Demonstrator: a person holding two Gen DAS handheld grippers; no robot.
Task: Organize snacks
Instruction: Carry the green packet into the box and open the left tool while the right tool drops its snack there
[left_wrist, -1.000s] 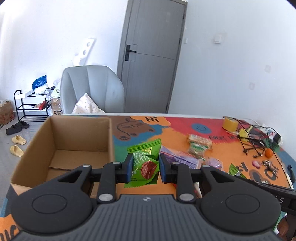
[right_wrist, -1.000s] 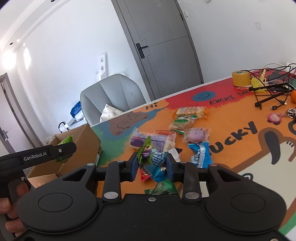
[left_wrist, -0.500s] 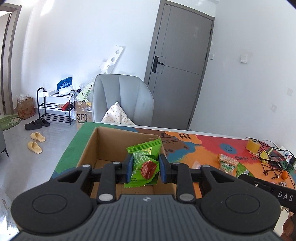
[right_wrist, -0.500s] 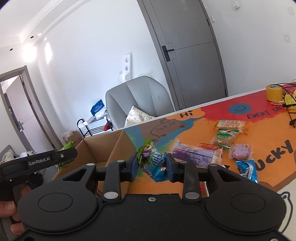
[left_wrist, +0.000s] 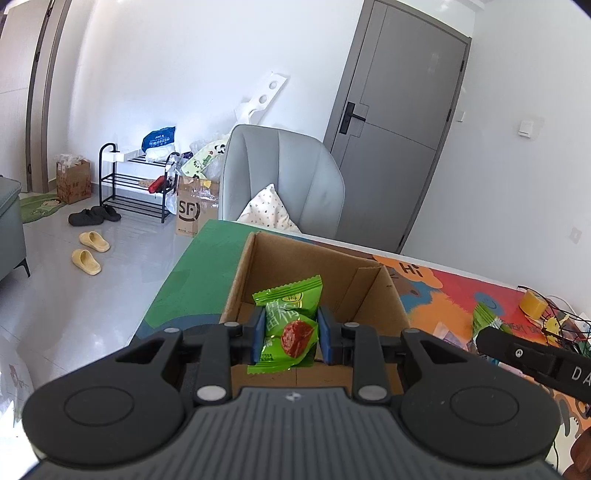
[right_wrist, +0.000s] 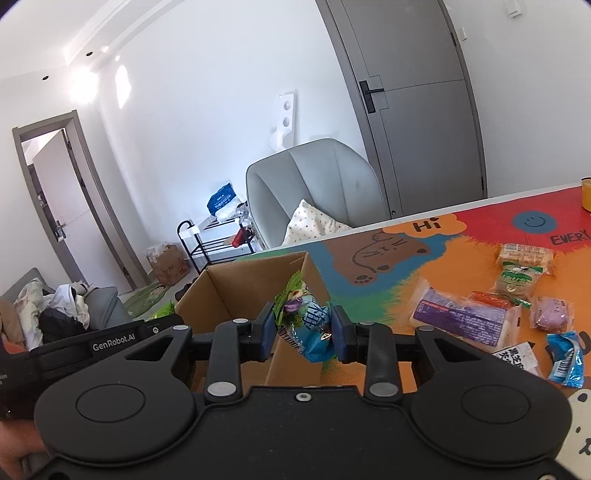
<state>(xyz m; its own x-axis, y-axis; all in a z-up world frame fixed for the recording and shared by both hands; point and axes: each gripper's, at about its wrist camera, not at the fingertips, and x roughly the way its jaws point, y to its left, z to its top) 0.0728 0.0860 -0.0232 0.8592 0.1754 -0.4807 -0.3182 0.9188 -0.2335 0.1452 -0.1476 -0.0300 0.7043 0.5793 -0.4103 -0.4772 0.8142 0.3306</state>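
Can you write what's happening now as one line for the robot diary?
left gripper: holds green snack over box | right gripper: holds blue snack at box edge

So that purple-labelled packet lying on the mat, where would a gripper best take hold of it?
The purple-labelled packet lies flat and long. Come from above and pinch across its narrow width near the middle, fingers closing on the two long edges; its crimped ends look floppier.

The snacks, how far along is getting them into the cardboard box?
Nothing shows inside the cardboard box yet, though much of its floor is hidden. In hand: the left gripper holds a green packet over the box, and the right gripper holds a blue packet at its edge. Left: several snacks on the table mat.
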